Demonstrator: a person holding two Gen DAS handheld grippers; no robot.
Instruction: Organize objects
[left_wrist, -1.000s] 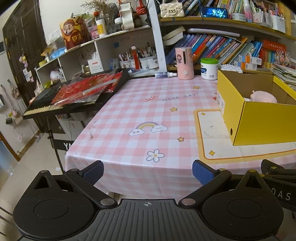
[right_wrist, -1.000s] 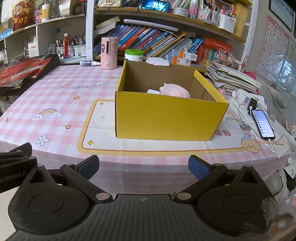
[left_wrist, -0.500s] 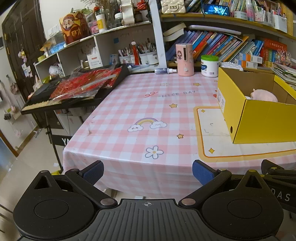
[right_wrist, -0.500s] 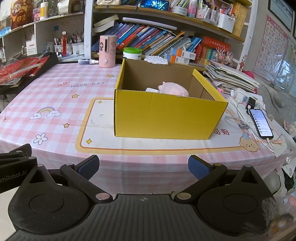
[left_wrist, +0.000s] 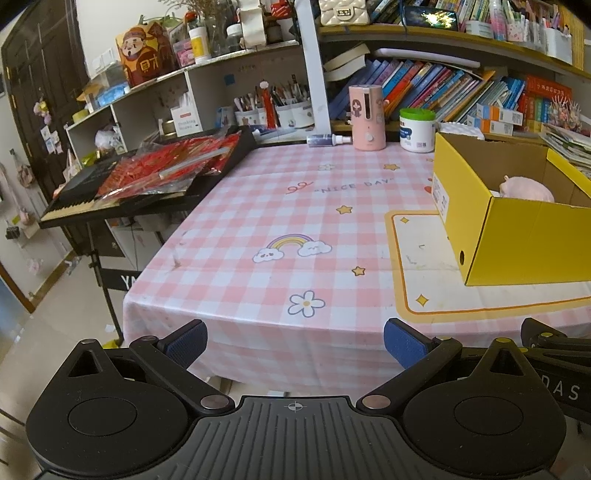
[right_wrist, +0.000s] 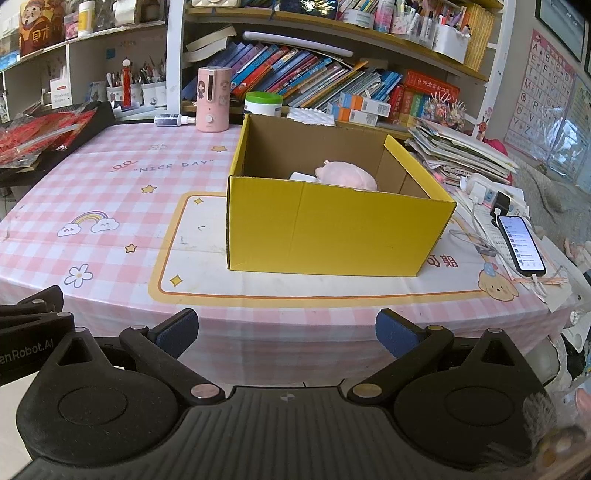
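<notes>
Gaping empty, both tongs (right_wrist: 284, 330) short of yellow box (right_wrist: 332, 232), table-edge.

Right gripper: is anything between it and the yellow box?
Nothing visible. The right gripper is open and empty, off the near table edge, and only bare tablecloth and mat lie before the yellow box. The phone lies to the box's right, clear of that path.

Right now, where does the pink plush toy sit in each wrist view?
Left wrist: pink plush toy far right, inside the yellow box.
Right wrist: toy just right of centre, inside the box.
Shared landmark: pink dispenser at the table's back edge.
</notes>
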